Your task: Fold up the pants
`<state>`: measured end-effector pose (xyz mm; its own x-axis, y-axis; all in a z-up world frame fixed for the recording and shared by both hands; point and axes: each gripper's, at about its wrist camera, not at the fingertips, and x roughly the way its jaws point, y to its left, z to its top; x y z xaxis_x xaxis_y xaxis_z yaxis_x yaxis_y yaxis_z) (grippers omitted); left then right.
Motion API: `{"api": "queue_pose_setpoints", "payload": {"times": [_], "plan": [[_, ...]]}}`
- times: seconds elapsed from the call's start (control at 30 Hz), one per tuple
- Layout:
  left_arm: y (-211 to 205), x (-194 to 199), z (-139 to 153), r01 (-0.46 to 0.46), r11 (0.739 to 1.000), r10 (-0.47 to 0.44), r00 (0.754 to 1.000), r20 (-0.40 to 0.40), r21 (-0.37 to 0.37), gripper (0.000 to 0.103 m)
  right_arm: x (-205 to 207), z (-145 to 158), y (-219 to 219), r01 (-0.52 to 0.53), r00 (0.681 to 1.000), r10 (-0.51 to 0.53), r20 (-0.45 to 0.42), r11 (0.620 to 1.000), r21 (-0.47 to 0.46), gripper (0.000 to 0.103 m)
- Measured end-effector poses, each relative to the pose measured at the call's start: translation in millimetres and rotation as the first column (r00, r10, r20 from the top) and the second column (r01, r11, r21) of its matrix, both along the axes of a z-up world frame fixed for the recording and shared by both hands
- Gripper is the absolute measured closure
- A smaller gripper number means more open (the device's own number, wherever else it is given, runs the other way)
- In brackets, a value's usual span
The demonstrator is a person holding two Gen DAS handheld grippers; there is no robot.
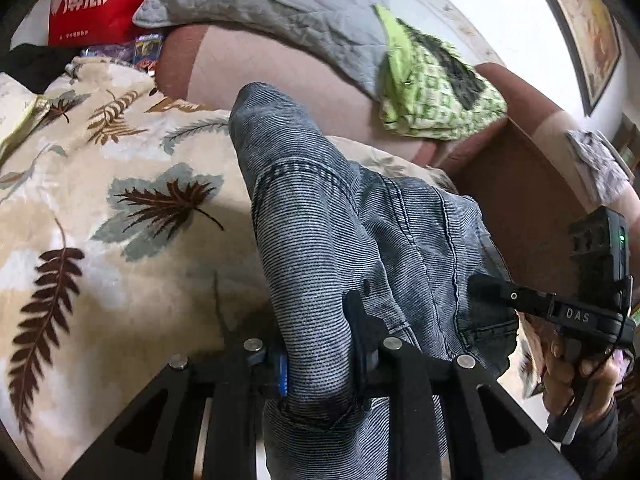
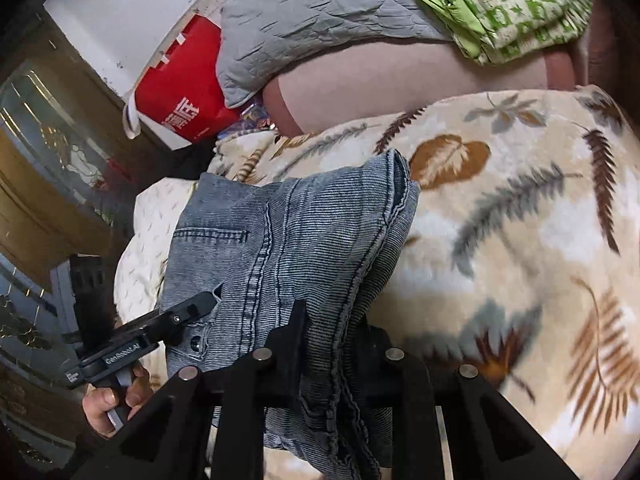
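Grey-blue denim pants (image 1: 320,216) hang bunched and lifted off the leaf-print blanket (image 1: 132,200). In the left wrist view my left gripper (image 1: 320,344) is shut on a thick fold of the pants, and the cloth drapes over its fingers. My right gripper (image 1: 492,288) shows at the right, pinching the pants' edge, with a hand (image 1: 576,364) on its handle. In the right wrist view the pants (image 2: 288,240) show a pocket and seams. My right gripper (image 2: 332,332) is shut on a seamed fold. The left gripper (image 2: 200,304) grips the waist part by the button.
A grey quilted pillow (image 1: 280,4) and a green patterned cloth (image 1: 432,84) lie on the pink sofa back (image 1: 280,68). A red bag (image 2: 188,92) stands at the far end. A brown box (image 1: 520,208) is at the sofa's end, and a glass-fronted cabinet (image 2: 44,152) stands beside it.
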<state>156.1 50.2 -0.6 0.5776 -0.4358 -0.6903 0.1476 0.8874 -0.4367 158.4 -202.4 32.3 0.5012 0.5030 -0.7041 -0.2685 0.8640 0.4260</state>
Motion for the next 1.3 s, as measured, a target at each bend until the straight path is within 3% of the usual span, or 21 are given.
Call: {"api": "queue_pose_setpoints", "payload": {"times": [0.1,0.17,0.2,0.23,0.37,0.43,0.5,0.53,0.6,0.63,0.67,0.7,0.87,0.97,1.3], "plan": [[-1.4,22.8,-30.2,-0.048,0.997,0.051,0.998,-0.048,0.064,0.062,21.6,-28.8,7.8,0.01,1.0,-0.01,-0.021,1.0,-0.014,0.08],[-2.5,34.7,-58.6,-0.087,0.986,0.105,0.987,-0.122,0.145,0.053,32.2,-63.7,13.8,0.023,0.996,-0.03,-0.084,0.997,-0.077,0.073],[-2.5,34.7,-64.5,-0.107,0.977,0.131,0.983,-0.127,0.182,0.041,35.8,-78.3,18.0,0.034,0.994,-0.049,-0.099,0.99,-0.14,0.069],[-1.4,32.1,-63.9,-0.121,0.975,0.144,0.983,-0.117,0.184,0.04,35.1,-86.4,18.4,0.052,0.994,-0.07,-0.09,0.981,-0.188,0.057],[3.1,2.2,-34.3,-0.157,0.966,0.17,0.984,-0.05,0.205,0.036,12.0,-68.9,17.8,0.094,0.996,-0.092,0.021,0.966,-0.242,0.046],[3.3,-18.6,-21.0,-0.17,0.959,0.171,0.985,0.013,0.225,0.025,-5.5,-51.7,16.4,0.132,0.99,-0.114,0.083,0.956,-0.264,0.044],[-1.9,-29.7,-19.9,-0.199,0.94,0.195,0.98,0.04,0.277,0.024,-25.4,-40.4,17.8,0.14,0.986,-0.111,0.128,0.958,-0.25,0.04],[-6.9,-29.4,-26.1,-0.181,0.933,0.182,0.983,0.026,0.311,0.024,-35.1,-41.8,22.4,0.136,0.985,-0.101,0.141,0.954,-0.266,0.032],[-17.5,-22.4,-51.0,-0.144,0.908,0.177,0.983,-0.049,0.394,0.024,-39.9,-58.5,37.2,0.114,0.989,-0.07,0.129,0.922,-0.371,0.029],[-19.5,-20.1,-61.9,-0.14,0.899,0.189,0.979,-0.079,0.415,0.023,-36.0,-73.2,42.5,0.09,0.995,-0.062,0.079,0.902,-0.422,0.029],[-17.3,-21.4,-65.1,-0.165,0.903,0.212,0.974,-0.077,0.397,0.022,-31.2,-94.1,45.0,0.046,0.998,-0.058,-0.011,0.886,-0.461,0.03],[-15.2,-24.3,-62.4,-0.184,0.905,0.226,0.972,-0.069,0.383,0.023,-31.6,-98.6,42.5,0.052,0.997,-0.071,-0.026,0.892,-0.448,0.03],[-21.9,-55.9,-22.4,-0.223,0.884,0.229,0.973,0.034,0.411,0.023,-67.1,-51.0,30.7,0.13,0.991,-0.105,0.085,0.906,-0.404,0.026],[-26.5,-74.8,-6.8,-0.234,0.89,0.224,0.972,0.071,0.391,0.023,-95.9,-38.5,29.0,0.152,0.984,-0.101,0.144,0.9,-0.408,0.02],[-53.5,-120.7,6.0,-0.224,0.87,0.198,0.975,0.105,0.44,0.023,-145.1,-57.0,23.1,0.199,0.973,-0.14,0.182,0.908,-0.368,0.02]]}}
